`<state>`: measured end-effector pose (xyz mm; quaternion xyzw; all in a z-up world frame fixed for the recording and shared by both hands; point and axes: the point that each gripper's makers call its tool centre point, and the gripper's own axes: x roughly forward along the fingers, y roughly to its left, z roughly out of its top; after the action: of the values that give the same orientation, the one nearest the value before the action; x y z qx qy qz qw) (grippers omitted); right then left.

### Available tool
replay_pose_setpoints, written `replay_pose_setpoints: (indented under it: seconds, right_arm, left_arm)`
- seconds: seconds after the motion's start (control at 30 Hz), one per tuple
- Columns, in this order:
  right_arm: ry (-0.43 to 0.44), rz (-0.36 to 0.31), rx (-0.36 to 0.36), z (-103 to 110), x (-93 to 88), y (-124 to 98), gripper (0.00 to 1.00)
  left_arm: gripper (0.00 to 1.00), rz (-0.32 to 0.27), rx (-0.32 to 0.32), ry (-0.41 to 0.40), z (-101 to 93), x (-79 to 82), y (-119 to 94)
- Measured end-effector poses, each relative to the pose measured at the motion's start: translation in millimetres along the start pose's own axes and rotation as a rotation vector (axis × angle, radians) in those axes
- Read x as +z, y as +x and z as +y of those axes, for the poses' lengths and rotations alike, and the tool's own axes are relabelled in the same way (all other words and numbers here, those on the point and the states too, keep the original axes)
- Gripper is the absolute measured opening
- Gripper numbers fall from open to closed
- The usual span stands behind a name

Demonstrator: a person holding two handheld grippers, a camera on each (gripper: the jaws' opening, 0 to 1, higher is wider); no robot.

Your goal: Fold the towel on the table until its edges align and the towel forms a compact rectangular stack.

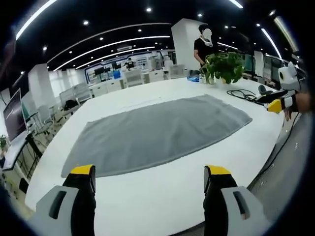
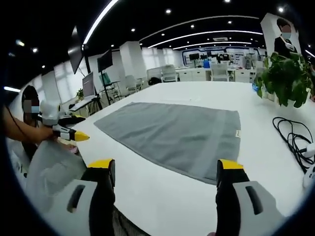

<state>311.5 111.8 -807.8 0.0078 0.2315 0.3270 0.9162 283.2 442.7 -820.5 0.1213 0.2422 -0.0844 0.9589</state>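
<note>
Bench [image 1: 162, 196], white and wide, takes up the lower half of both views, and the towel [image 1: 157, 132] lies spread flat on it across the middle of the left gripper view; in the right gripper view it sits centre frame, its near hem running toward the lower right. Grey and thin-looking, it shows no fold yet. It is likely to be light and limp, sagging wherever it is lifted, so a single pinch would probably drag it into a bunch. Two corners of one short edge look like the best places to take hold, one claw on each, lifted together and carried over to the opposite edge.

Potted plant [image 2: 284, 78] stands at the right of the right gripper view, with a black cable [image 2: 290, 135] coiled below it, both clear of the cloth.

Left claw [image 1: 149, 178] is spread wide with nothing between its jaws, short of the towel's near edge. Right claw [image 2: 167, 173] is likewise gaping and empty, its yellow tips just short of the hem.
</note>
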Motion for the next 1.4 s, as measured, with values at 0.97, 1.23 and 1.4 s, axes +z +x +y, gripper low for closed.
replay_pose_setpoints:
  seconds: [0.97,1.23,1.4]
  right_arm:
    - [-0.158,-0.093,-0.085,-108,100.7,-43,0.81]
    - [-0.186,-0.091,-0.116,-123,118.0,-50,0.79]
    - [-0.170,-0.089,-0.132,-134,122.4,-49,0.78]
  left_arm:
    - [0.86,-0.142,-0.330,0.103,-111.9,118.4,10]
    - [0.86,-0.181,-0.411,0.124,-143.6,149.8,15]
    - [0.86,-0.206,-0.462,0.128,-170.1,170.2,19]
